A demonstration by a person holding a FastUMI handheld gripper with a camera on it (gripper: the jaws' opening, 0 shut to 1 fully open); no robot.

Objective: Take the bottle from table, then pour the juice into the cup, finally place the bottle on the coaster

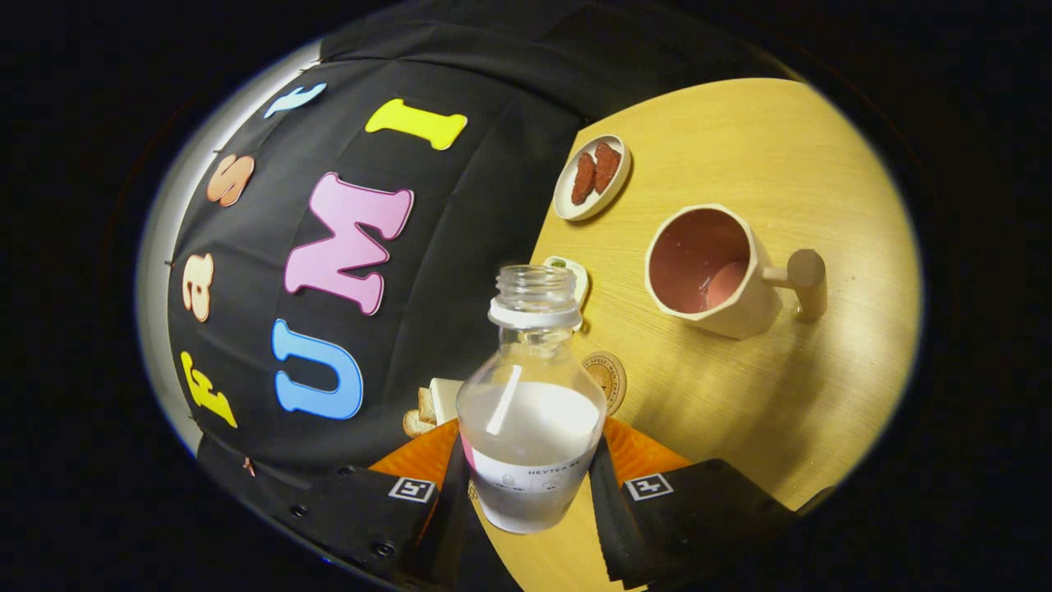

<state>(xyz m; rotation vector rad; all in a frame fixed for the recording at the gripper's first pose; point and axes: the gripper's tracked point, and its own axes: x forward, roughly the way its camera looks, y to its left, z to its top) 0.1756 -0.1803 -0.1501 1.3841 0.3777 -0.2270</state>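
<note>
Pale wood-grain table (764, 164) takes up the right part of the gripper view, tipped steeply, with the booth's black cloth wall (460, 247) behind it on the left. Between the claw's (530, 469) two fingers sits a clear bottle (530, 411), and both fingers press against its lower body, one on each side, so the claw is pinching the bottle. The bottle's long axis runs straight ahead along the fingers, base nearest the camera and neck pointing away toward the wall-and-table edge. Its mouth is uncapped, with a white ring around the neck, and white liquid fills roughly the lower half of the body; a pale label wraps the base. To the right of the bottle's neck and well apart from it stands a cream-coloured faceted cup (711, 271) with a pinkish inside, a little pale liquid pooled at its bottom, and a stubby round handle sticking out on its far right side. Just beside the bottle's shoulder, on the right, a round tan coaster (610, 380) lies flat on the table, partly hidden by the bottle. Farther off, near the table's edge, a small white dish (592, 177) holds two reddish-brown pieces of food. A small white and green object (575, 275) shows behind the bottle's neck, and bits of bread (427, 407) lie left of the bottle's body.
</note>
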